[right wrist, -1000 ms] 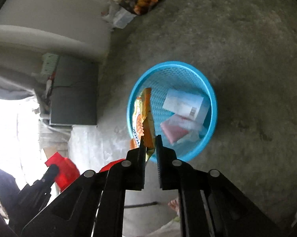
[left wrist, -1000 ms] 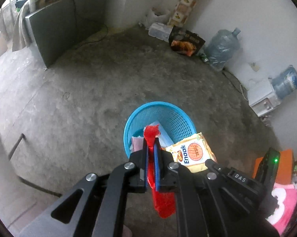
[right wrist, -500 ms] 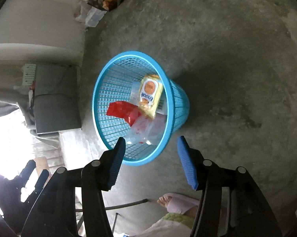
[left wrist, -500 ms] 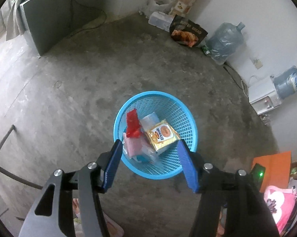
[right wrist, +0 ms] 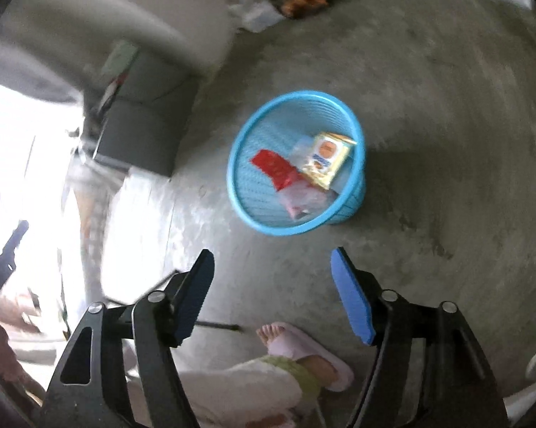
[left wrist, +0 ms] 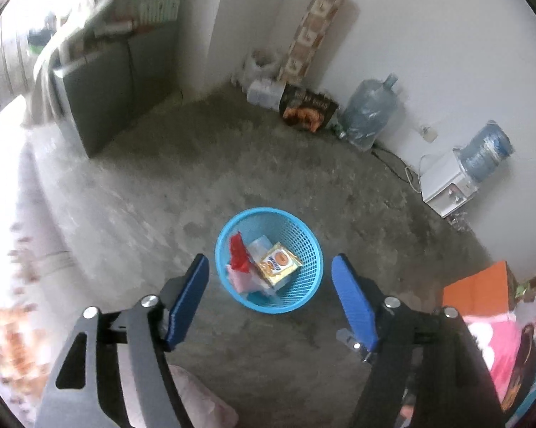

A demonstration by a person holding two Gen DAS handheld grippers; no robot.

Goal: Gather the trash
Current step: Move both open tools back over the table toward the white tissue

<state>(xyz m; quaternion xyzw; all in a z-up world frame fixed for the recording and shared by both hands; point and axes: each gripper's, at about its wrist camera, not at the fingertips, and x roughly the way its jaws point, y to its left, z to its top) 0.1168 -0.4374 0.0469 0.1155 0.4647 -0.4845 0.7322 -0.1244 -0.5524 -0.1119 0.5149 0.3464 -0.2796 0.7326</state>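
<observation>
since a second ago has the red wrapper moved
Yes. The red wrapper, clamped in the left gripper above the rim then, now lies inside the blue basket, beside the yellow packet; the opening jaws are empty.

**Both wrappers released into the basket**

One second ago the left gripper (left wrist: pixel 269 296) was closed on the red wrapper (left wrist: pixel 239 257) and the right gripper (right wrist: pixel 271 290) on the yellow snack packet (right wrist: pixel 326 158), both just over the blue basket (left wrist: pixel 305 297). Now both pieces lie inside the basket, on top of the other trash. The jaws of both grippers are opening and nothing is between them. In both views the basket looks smaller and farther away than before, and more of the concrete floor (left wrist: pixel 161 196) is visible around it.
</observation>
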